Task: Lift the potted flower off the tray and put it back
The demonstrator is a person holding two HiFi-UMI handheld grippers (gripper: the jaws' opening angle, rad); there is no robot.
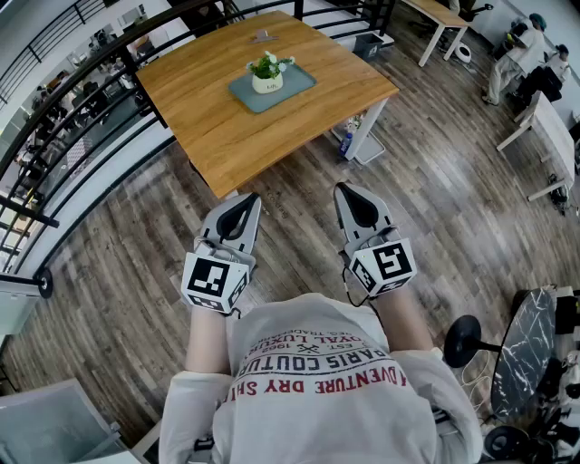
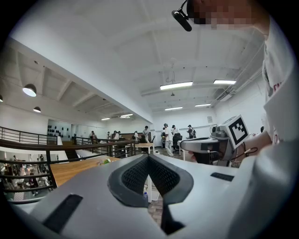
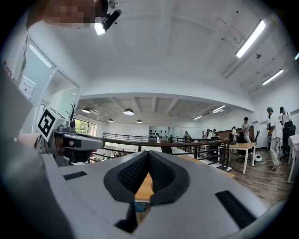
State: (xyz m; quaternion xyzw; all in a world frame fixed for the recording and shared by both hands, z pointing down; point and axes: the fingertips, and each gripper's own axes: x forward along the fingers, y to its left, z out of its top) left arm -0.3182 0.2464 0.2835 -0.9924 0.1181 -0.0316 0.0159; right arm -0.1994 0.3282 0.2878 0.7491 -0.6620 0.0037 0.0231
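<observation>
Standing back with my left gripper (image 1: 248,200) and right gripper (image 1: 343,190) both pressed together on nothing, I see the potted flower (image 1: 267,72) upright on its tray (image 1: 297,85), well ahead (beyond reach, I judge); I should step closer, spread the jaws, grip it low.

A dark wood-plank floor (image 1: 435,208) runs under a square wooden bench (image 1: 227,100) beside a black railing (image 3: 178,141). Pale tables (image 1: 439,14) stand farther off. Strip lights (image 2: 176,85) and round pendant lamps (image 3: 128,111) glow under the white ceiling (image 2: 117,37).
</observation>
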